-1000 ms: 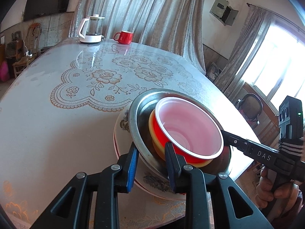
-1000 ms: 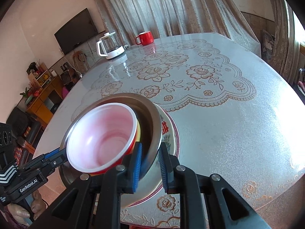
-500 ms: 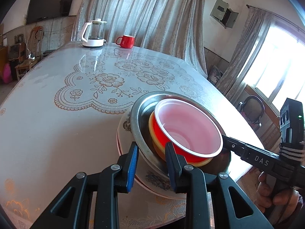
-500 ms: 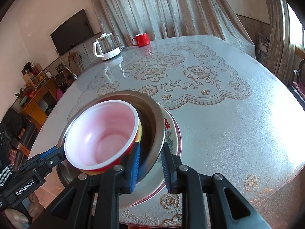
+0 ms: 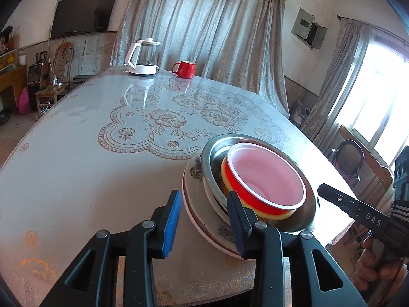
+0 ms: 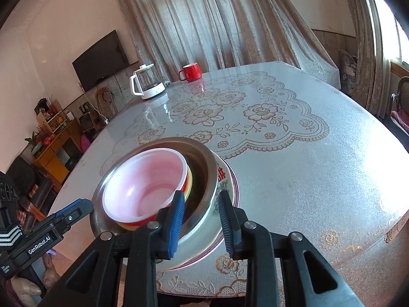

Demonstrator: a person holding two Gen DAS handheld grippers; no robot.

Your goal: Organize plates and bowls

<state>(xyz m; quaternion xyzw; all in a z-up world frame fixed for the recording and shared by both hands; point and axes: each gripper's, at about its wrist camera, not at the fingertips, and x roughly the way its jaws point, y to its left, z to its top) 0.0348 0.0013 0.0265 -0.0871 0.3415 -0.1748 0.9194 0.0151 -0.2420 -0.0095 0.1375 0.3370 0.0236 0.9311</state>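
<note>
A stack of dishes sits near the table [image 5: 76,174] edge, lower right of centre in the left wrist view: a floral plate [image 5: 196,217] at the bottom, a steel bowl [image 5: 212,158] on it, then a yellow bowl [image 5: 225,176] and a red bowl [image 5: 265,179] with a pale inside nested on top. The left gripper [image 5: 204,220] is spread wide, its fingers on either side of the stack's near rim, gripping nothing. The right gripper [image 6: 200,220] is likewise parted around the steel bowl's rim [image 6: 204,153], not clamped. A kettle [image 5: 141,57] and a red mug [image 5: 185,69] stand at the table's far end, upper centre.
</note>
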